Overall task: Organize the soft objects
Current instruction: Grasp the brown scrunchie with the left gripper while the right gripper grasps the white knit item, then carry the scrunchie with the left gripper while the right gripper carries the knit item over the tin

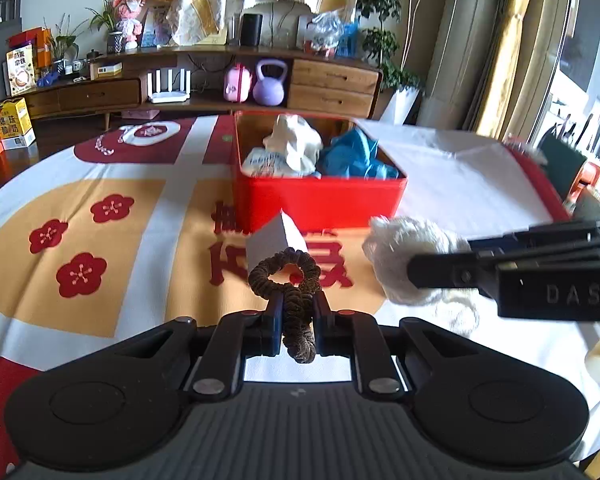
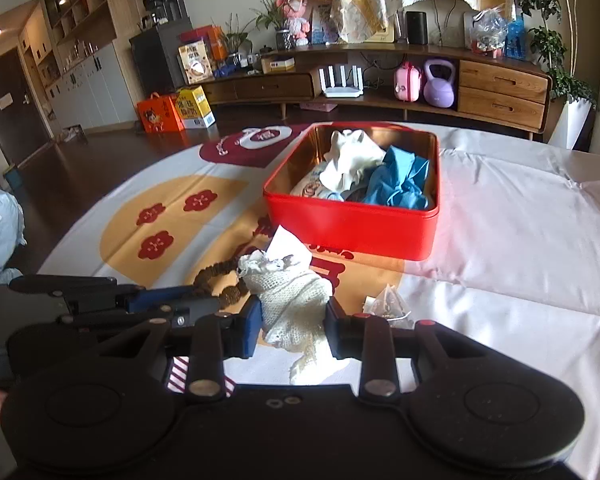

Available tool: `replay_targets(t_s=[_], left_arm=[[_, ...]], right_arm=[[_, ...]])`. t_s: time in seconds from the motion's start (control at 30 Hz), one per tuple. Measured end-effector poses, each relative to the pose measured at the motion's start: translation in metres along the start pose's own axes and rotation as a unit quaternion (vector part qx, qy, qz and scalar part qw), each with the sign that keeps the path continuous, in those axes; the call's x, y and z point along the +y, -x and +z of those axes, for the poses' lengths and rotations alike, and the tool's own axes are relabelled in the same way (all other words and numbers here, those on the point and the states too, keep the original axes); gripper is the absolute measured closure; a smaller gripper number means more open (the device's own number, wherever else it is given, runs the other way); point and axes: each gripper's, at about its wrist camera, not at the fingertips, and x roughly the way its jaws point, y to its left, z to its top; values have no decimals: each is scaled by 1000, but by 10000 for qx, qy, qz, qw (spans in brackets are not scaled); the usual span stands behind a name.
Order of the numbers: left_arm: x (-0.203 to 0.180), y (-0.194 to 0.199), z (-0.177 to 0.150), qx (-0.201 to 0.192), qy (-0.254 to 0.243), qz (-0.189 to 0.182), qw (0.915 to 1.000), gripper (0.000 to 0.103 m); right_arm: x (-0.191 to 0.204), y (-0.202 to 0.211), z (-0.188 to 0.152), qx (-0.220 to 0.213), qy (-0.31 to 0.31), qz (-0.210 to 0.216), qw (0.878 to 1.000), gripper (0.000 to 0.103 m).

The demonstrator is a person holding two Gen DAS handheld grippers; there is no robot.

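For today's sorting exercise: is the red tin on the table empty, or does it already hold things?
Not empty. The red tin stands open, holding a white cloth and a blue cloth.

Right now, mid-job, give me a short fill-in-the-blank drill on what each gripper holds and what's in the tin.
1. The left gripper is shut on a brown ____.
2. The right gripper is shut on a white ____ cloth.
3. The tin is coloured ____.
4. Inside the tin, beside the white cloth, lies a ____ cloth.

Missing words: scrunchie; mesh; red; blue.
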Motion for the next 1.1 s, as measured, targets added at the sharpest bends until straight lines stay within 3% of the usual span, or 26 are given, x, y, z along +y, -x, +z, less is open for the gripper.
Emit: replay_targets(t_s=[0.53, 1.1], left_arm=[[-5, 41, 43, -277, 272, -294, 9988, 88], [-14, 28, 108, -801, -81, -307, 9963, 88]], right_arm=[[-11, 50, 18, -500, -432, -74, 9978, 72], [-40, 37, 69, -871, -496, -260, 9946, 71]])
